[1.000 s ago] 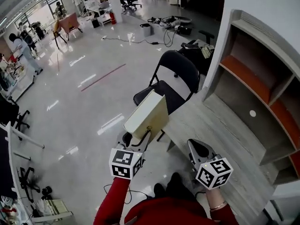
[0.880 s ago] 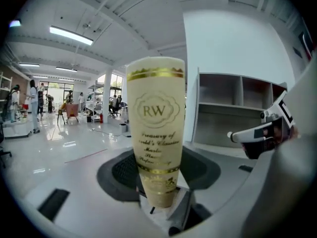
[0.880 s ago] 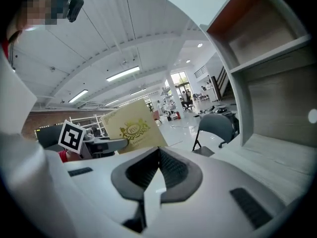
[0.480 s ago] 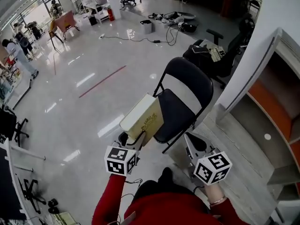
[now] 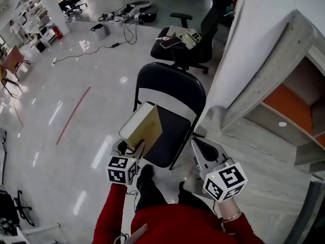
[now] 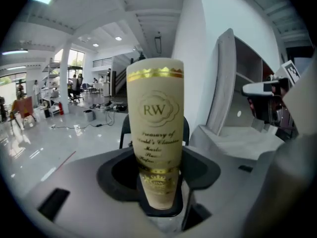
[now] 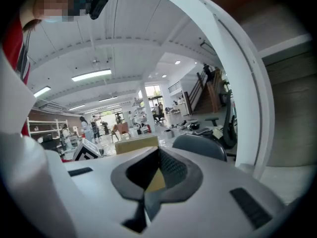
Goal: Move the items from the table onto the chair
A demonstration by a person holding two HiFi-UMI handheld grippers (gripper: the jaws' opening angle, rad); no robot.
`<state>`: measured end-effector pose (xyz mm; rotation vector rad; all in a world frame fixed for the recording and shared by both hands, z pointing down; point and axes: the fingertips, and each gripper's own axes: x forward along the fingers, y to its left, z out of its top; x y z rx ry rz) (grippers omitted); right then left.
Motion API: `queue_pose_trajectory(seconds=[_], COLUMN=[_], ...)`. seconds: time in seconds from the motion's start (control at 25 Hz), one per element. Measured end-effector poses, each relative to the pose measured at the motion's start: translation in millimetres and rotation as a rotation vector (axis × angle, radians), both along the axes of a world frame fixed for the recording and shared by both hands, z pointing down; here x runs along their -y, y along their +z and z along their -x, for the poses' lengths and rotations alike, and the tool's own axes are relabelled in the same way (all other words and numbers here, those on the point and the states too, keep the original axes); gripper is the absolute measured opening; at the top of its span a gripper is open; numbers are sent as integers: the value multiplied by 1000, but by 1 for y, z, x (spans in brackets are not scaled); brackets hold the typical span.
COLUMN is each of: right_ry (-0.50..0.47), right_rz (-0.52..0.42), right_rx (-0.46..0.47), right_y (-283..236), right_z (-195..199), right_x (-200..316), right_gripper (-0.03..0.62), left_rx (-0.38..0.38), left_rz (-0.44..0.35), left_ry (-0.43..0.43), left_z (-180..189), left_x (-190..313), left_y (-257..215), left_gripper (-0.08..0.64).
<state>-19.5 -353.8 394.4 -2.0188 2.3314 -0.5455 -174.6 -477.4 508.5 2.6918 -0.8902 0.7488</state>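
Observation:
My left gripper is shut on the lower end of a thick cream book with gold lettering. It holds the book tilted over the front left of the black folding chair. In the left gripper view the book's spine stands upright between the jaws of the gripper, with the chair's back behind it. My right gripper is shut and empty, to the right of the chair's seat. In the right gripper view the gripper points at the book and the chair back.
A grey wooden table with an orange-lined shelf unit runs along the right, beside a white wall. A black office chair with things on it stands behind the folding chair. Cables and gear lie on the glossy floor.
The view has swung round, so the folding chair now sits straight ahead and close. The book has come over its seat, still gripped. The right gripper stays shut alongside.

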Motion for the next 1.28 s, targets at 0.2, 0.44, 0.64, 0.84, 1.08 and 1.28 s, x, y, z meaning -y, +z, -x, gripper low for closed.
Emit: queue_pose_trajectory(seconds=[0.2, 0.44, 0.64, 0.84, 1.08, 1.28], right_ry=[281, 522, 592, 622, 590, 566], right_rz=[36, 91, 140, 168, 223, 254], right_rx=[51, 46, 70, 80, 97, 120], right_y=[17, 16, 31, 52, 86, 108], right_z=[-19, 21, 38, 44, 51, 57], right_x=[34, 25, 20, 20, 39, 49], right_gripper=[12, 12, 12, 12, 12, 12], left_rx=[35, 99, 252, 343, 401, 506], left_rz=[62, 217, 299, 362, 394, 428], left_ry=[283, 605, 737, 749, 762, 775], left_z=[-45, -50, -46, -54, -60, -63], left_x=[50, 45, 36, 33, 37, 39], left_y=[31, 68, 130, 190, 220, 257], left_gripper=[239, 239, 239, 239, 239, 239])
